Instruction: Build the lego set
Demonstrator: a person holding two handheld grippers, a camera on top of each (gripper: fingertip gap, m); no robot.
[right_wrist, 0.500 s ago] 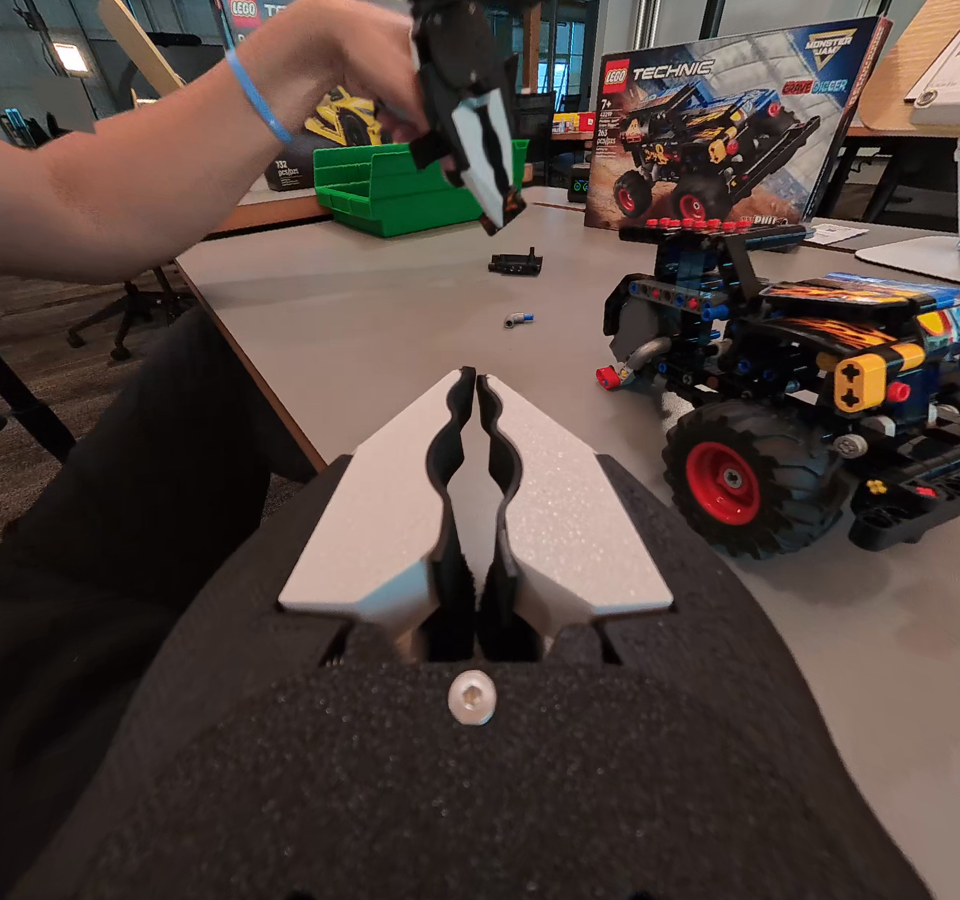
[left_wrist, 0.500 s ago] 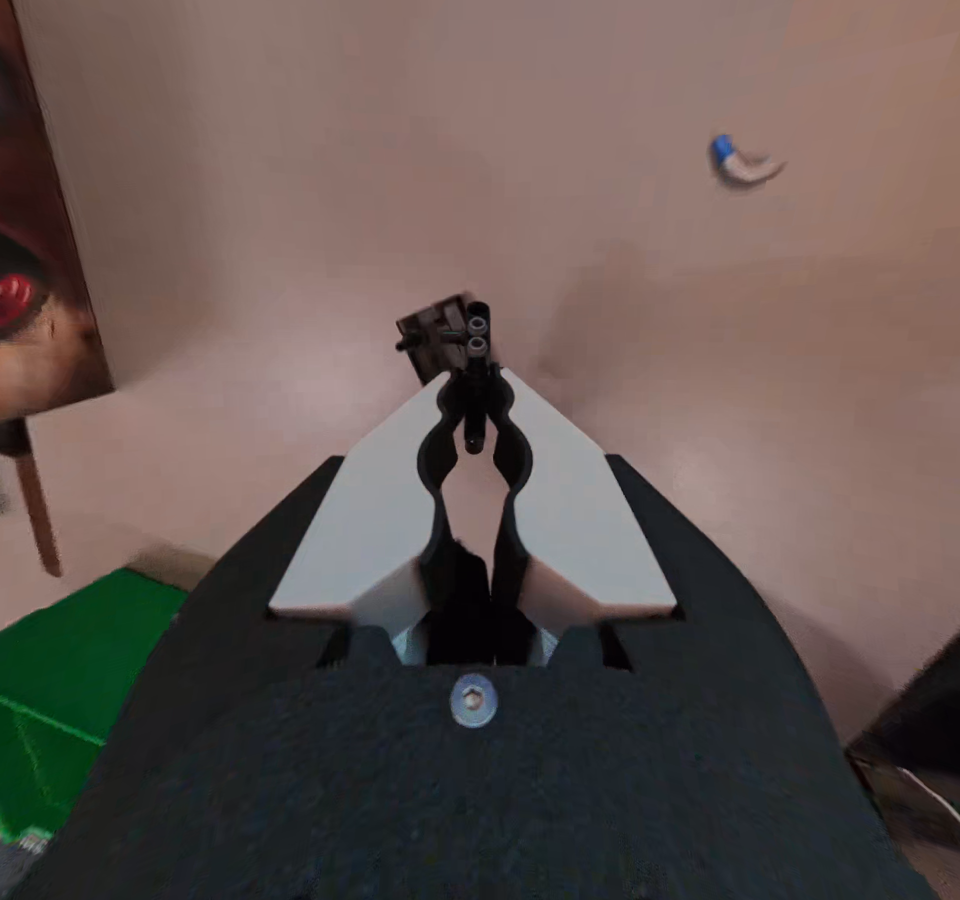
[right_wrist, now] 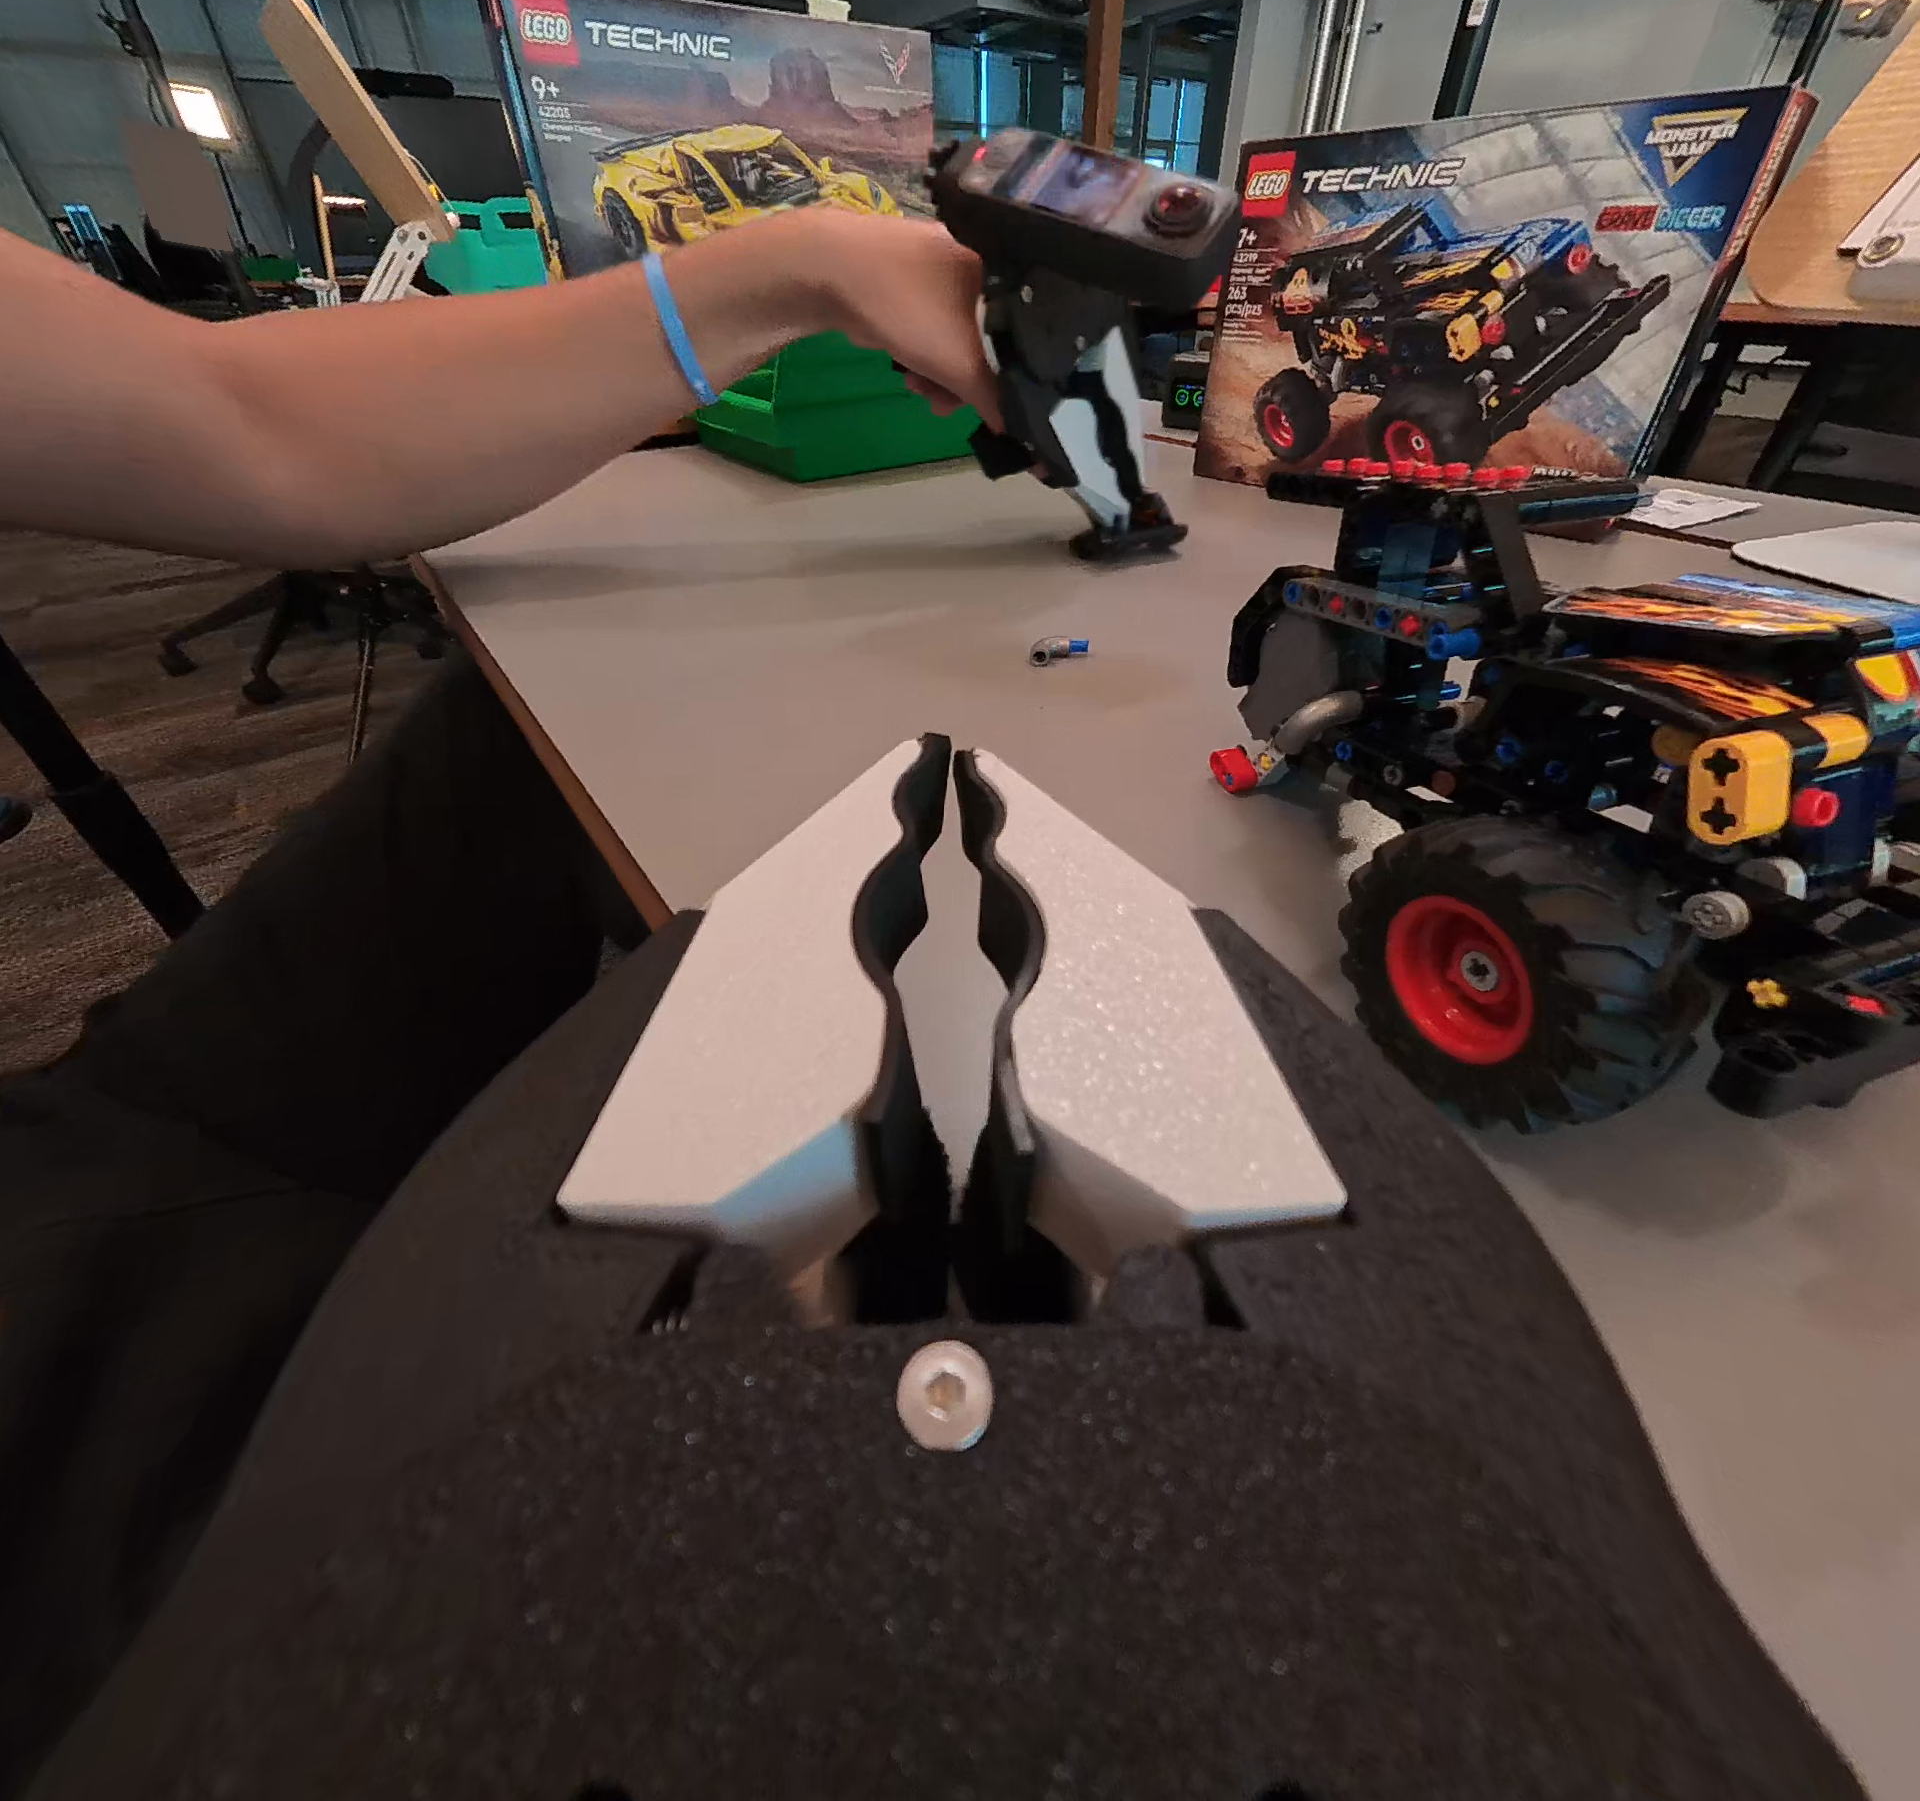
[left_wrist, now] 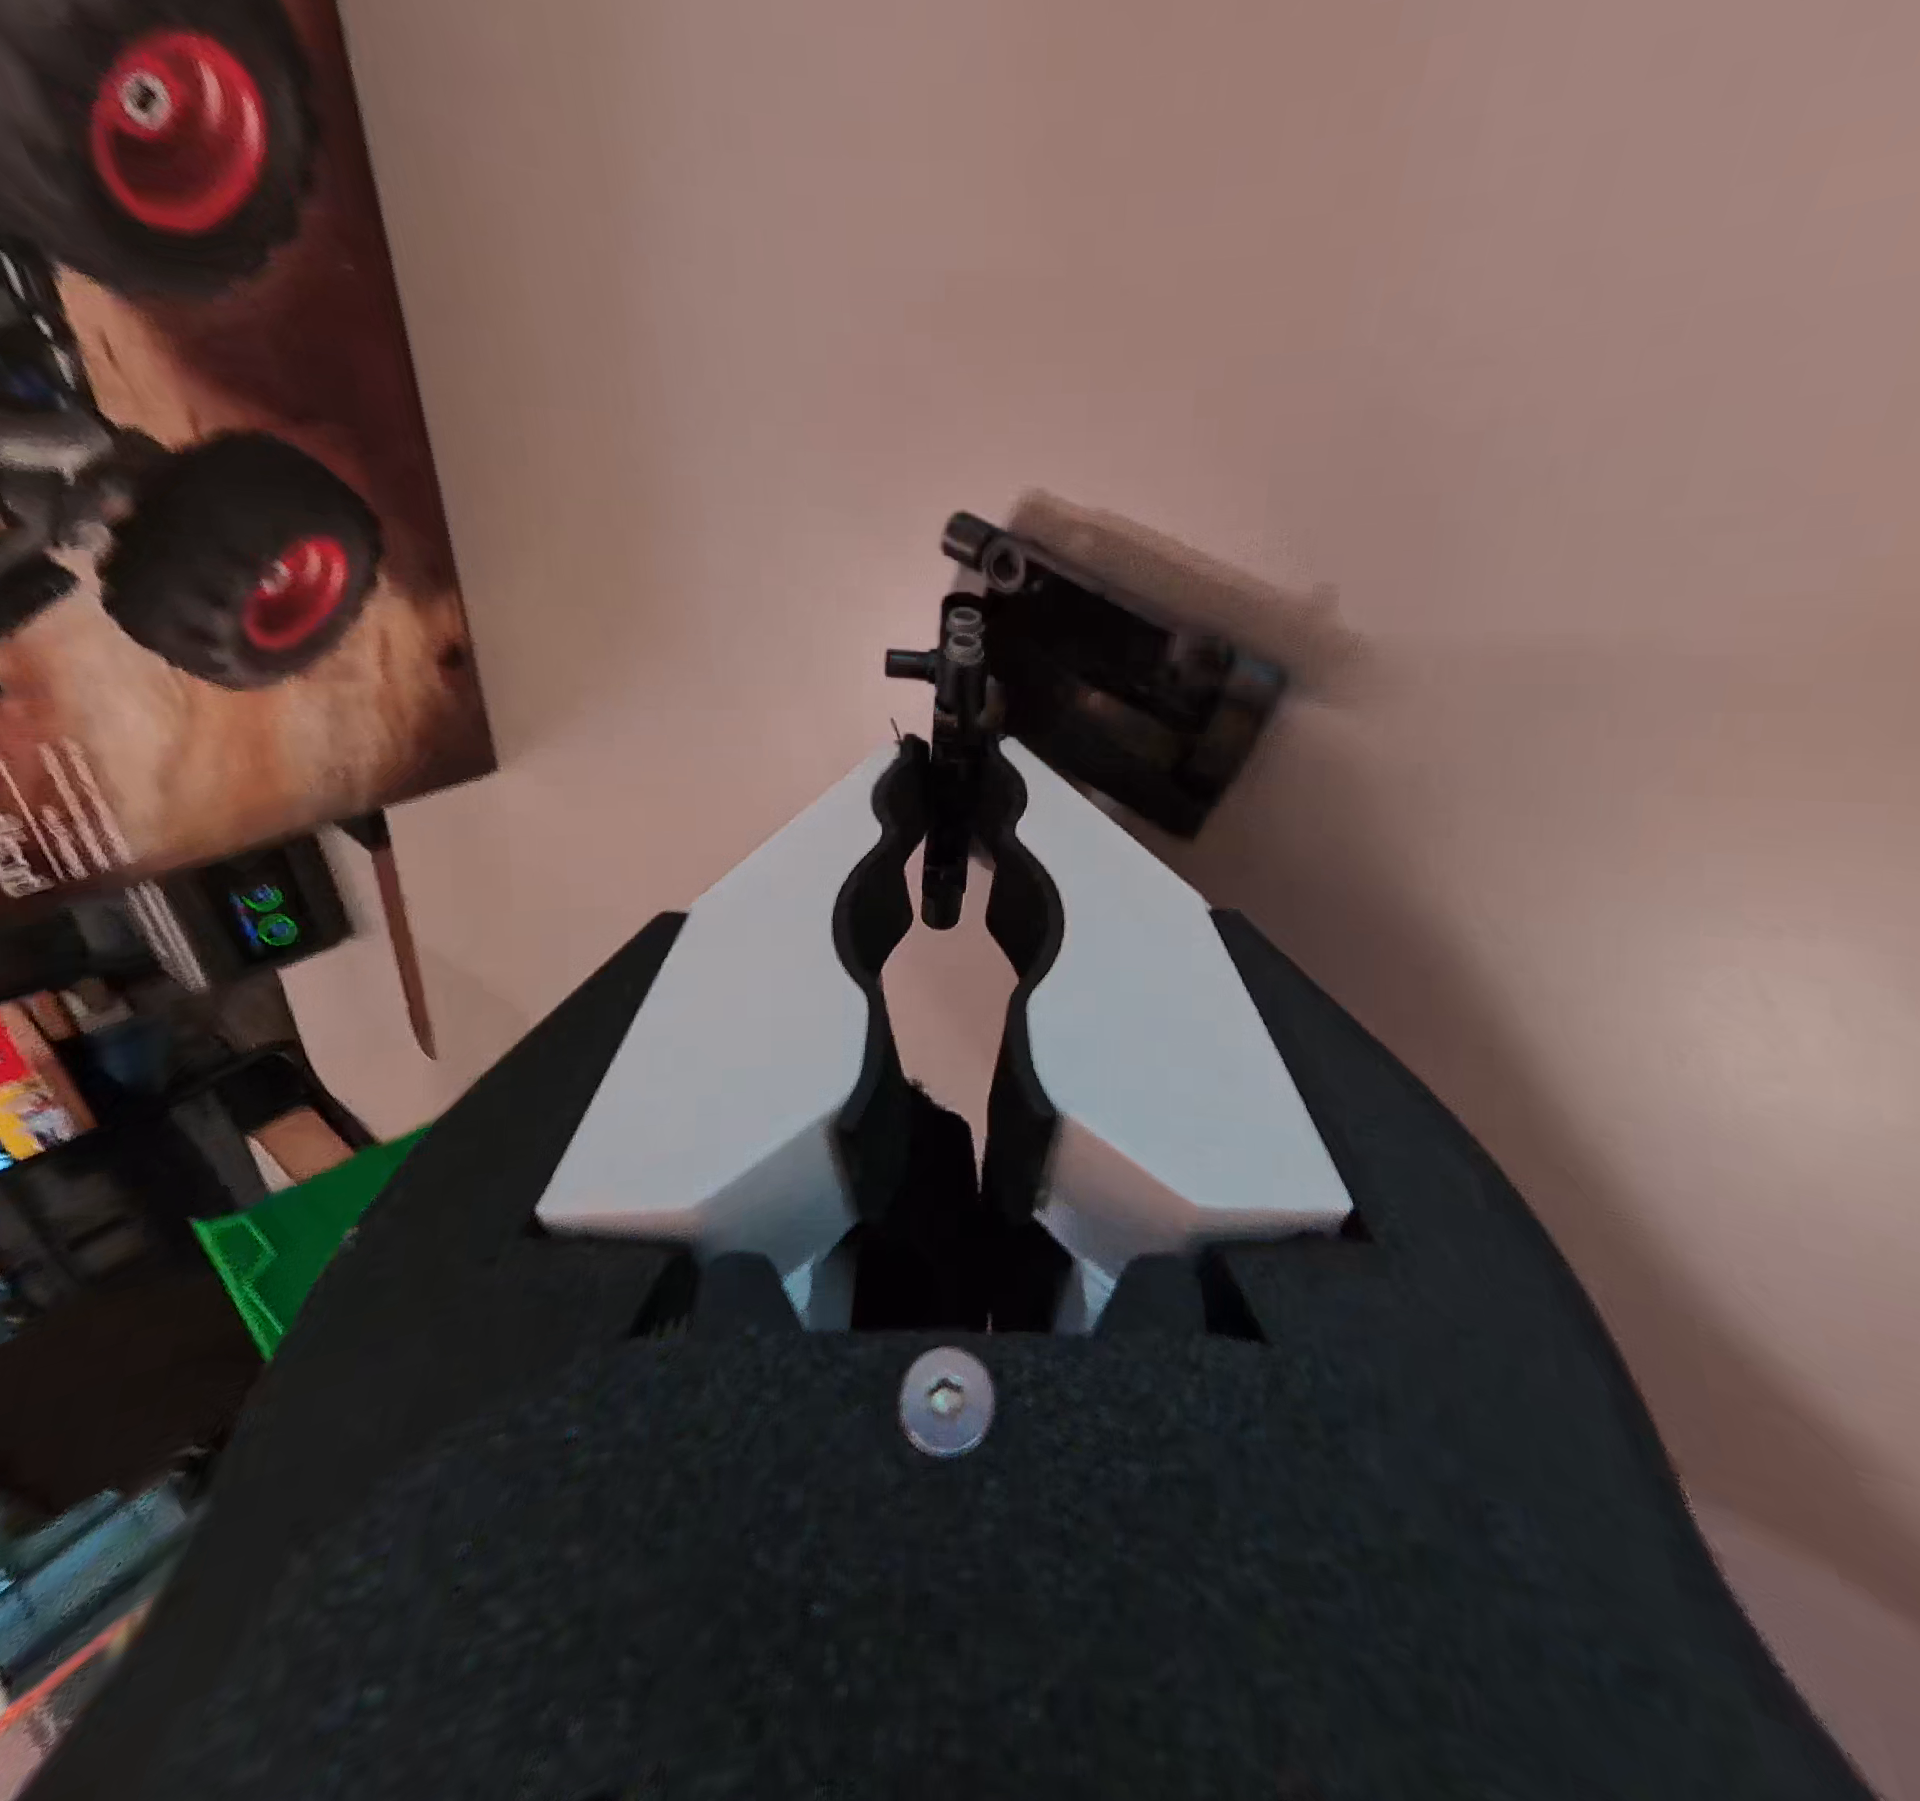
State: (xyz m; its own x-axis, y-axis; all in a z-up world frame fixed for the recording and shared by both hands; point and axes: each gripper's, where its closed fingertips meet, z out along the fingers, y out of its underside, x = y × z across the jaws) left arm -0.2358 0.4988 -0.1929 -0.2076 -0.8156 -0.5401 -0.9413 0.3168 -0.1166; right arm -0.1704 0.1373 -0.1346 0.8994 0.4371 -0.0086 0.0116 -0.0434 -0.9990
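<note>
Left hand-held gripper clamped on a slim black connector piece, tips just above a black flat part lying on the tabletop. Right hand-held gripper nearly together, empty, over the tabletop edge. Grey-and-blue pin lies ahead; toy monster truck stands to the right.

Left gripper: jaws closed on a thin black connector piece, which sticks out past the jaw tips.
Ahead, right of the jaws: a black brick assembly on the desk, blurred.
Left of the jaws: a toy box, upright.
Lower left: a green bin.
</note>
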